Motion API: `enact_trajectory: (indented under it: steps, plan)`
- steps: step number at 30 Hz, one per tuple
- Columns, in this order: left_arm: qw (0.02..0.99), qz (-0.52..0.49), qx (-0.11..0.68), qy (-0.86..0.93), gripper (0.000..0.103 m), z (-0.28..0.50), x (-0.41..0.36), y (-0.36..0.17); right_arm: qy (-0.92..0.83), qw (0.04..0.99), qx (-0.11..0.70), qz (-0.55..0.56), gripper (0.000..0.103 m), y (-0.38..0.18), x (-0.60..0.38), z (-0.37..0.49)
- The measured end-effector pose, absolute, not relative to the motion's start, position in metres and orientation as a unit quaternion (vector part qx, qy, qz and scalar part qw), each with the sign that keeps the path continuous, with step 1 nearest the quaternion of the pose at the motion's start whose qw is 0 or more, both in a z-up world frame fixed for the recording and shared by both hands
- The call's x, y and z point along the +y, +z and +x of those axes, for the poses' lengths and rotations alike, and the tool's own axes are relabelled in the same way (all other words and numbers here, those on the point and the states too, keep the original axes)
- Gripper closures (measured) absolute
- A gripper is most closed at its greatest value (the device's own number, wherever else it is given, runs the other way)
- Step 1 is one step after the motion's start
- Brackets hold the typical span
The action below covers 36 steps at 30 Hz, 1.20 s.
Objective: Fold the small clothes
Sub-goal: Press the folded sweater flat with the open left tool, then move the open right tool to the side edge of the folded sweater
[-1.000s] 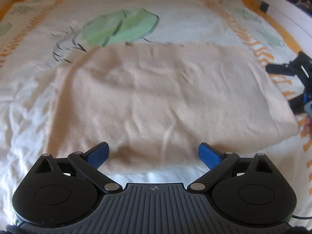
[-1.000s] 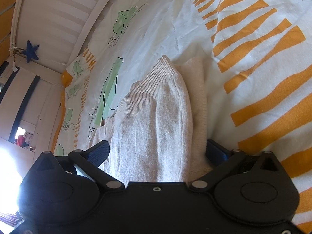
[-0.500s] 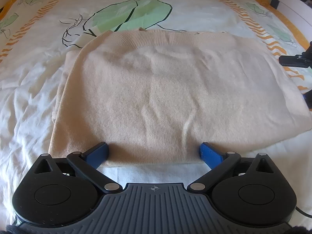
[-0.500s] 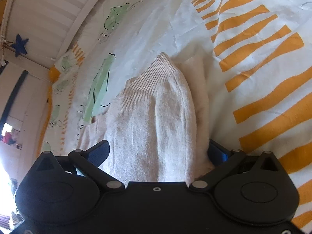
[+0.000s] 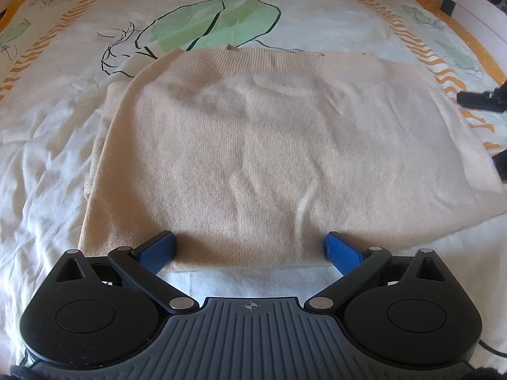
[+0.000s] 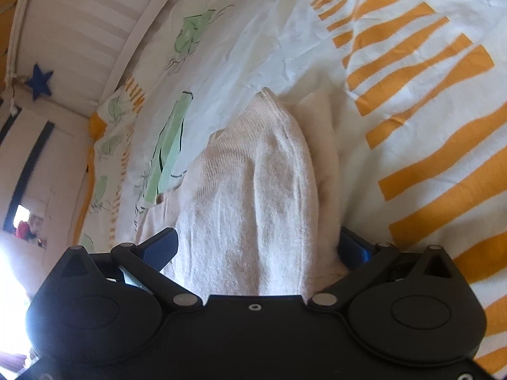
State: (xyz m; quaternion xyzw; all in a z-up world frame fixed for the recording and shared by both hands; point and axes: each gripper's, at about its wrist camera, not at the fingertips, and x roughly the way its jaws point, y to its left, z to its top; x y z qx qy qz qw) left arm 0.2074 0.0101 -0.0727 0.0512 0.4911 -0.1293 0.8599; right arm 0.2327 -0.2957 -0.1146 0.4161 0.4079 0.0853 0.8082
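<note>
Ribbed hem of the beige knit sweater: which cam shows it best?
Left wrist. The ribbed hem runs in full across the far edge of the beige knit sweater lying flat on the printed bedsheet. Right wrist shows only one ribbed corner, seen edge-on and foreshortened between the open right tongs.

Soft daylight fills both views, bright and fairly even. In the right wrist view a blown-out white glare burns the lower left of the frame. In the left wrist view a mild shadow lies on the beige garment (image 5: 269,145) at lower centre, just ahead of the black housing. Fisheye distortion bends the bed sheet (image 5: 57,145) and its stripes toward every edge, where detail softens; the centre stays reasonably sharp.
</note>
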Motion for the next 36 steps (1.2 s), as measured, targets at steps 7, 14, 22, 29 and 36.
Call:
enact_trajectory:
  steps: [7, 14, 22, 29, 36]
  plan:
    - [0.880, 0.026, 0.455, -0.133, 0.004, 0.208, 0.006, -0.042, 0.115, 0.820, 0.415, 0.377, 0.000, -0.112, -0.293, 0.235]
    - [0.887, 0.035, 0.442, -0.130, 0.004, 0.246, -0.018, -0.035, 0.123, 0.824, 0.418, 0.364, 0.000, -0.110, -0.290, 0.237]
    - [0.869, 0.048, 0.477, -0.118, 0.003, 0.274, -0.034, -0.064, 0.125, 0.832, 0.419, 0.342, 0.000, -0.109, -0.284, 0.237]
    - [0.870, 0.062, 0.477, -0.111, 0.001, 0.270, -0.039, -0.066, 0.106, 0.835, 0.423, 0.335, 0.000, -0.106, -0.279, 0.238]
    - [0.860, 0.058, 0.496, -0.104, 0.001, 0.279, -0.040, -0.066, 0.071, 0.833, 0.438, 0.331, 0.000, -0.102, -0.271, 0.241]
